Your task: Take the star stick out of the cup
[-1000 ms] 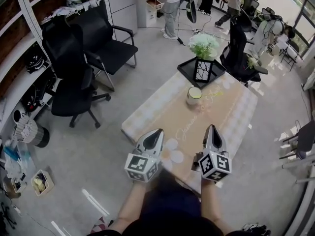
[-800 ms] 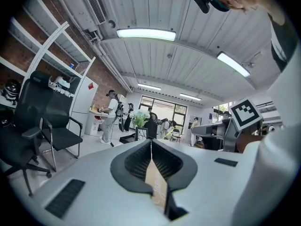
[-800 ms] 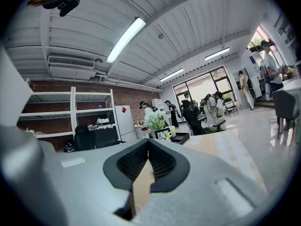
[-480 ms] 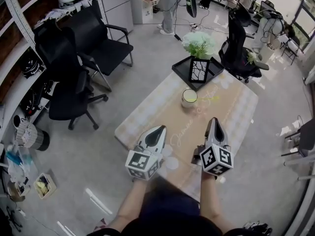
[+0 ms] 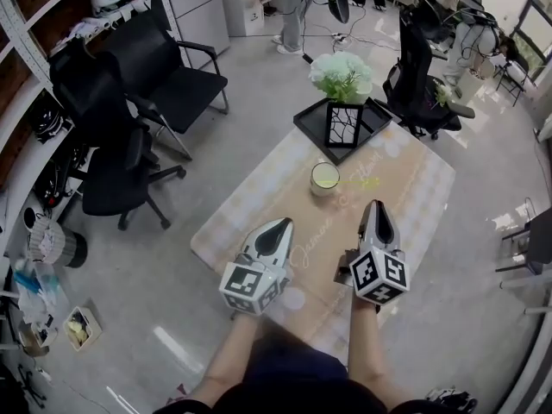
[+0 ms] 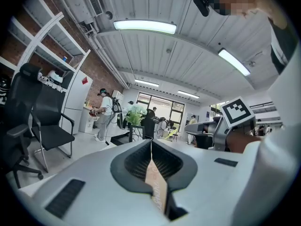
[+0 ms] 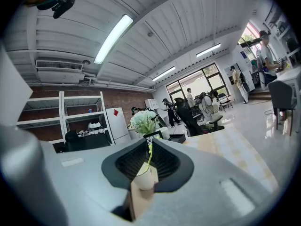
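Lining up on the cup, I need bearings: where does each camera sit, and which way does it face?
Head view: on the person's head, looking steeply down at table, cup, left gripper, right gripper and both forearms.
Left gripper view: rides the left gripper, looks along its shut jaws; right gripper shows alongside.
Right gripper view: rides the right gripper, looks between its opening, empty jaws at the cup.
Shared: both gripper views face the flowers.

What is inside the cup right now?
A thin yellow-green stick stands in the cup, rising above its rim. The cup's wall hides the stick's lower end, and whether anything else lies inside cannot be seen.
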`<move>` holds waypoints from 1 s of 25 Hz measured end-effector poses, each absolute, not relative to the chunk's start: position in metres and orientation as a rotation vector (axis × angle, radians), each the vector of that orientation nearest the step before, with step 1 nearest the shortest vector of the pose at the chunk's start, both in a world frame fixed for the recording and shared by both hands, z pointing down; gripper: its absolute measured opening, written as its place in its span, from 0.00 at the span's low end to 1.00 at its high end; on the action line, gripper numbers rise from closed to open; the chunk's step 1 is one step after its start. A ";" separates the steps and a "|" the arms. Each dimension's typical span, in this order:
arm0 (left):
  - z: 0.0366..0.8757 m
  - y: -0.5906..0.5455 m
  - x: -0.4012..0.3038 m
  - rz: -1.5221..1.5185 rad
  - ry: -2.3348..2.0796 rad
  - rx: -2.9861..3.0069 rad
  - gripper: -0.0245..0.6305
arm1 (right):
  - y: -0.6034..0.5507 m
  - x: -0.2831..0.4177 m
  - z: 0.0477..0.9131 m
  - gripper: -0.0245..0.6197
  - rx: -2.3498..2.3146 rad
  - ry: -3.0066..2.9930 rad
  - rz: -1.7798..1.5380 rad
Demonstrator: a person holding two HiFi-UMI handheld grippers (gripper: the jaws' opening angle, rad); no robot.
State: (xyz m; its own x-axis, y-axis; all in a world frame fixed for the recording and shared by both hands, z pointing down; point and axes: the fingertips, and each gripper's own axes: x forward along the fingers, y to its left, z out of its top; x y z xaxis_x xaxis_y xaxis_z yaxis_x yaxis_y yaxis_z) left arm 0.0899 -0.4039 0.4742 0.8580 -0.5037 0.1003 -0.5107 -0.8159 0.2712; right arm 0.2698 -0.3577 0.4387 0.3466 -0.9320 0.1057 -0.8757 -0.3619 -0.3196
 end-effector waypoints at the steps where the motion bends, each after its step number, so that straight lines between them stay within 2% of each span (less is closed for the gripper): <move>1: 0.475 -0.406 0.093 0.039 -0.766 2.743 0.06 | -0.361 0.272 0.440 0.09 -2.397 1.641 -0.405; 6: 0.479 -0.414 0.106 0.042 -0.754 2.732 0.06 | -0.373 0.281 0.448 0.19 -2.377 1.650 -0.444; 12: 0.489 -0.424 0.118 0.064 -0.754 2.720 0.06 | -0.382 0.287 0.454 0.22 -2.350 1.661 -0.462; 16: 0.496 -0.432 0.123 0.081 -0.759 2.715 0.06 | -0.394 0.288 0.459 0.28 -2.340 1.675 -0.480; 25: 0.510 -0.440 0.131 0.131 -0.752 2.707 0.06 | -0.415 0.296 0.467 0.29 -2.280 1.679 -0.495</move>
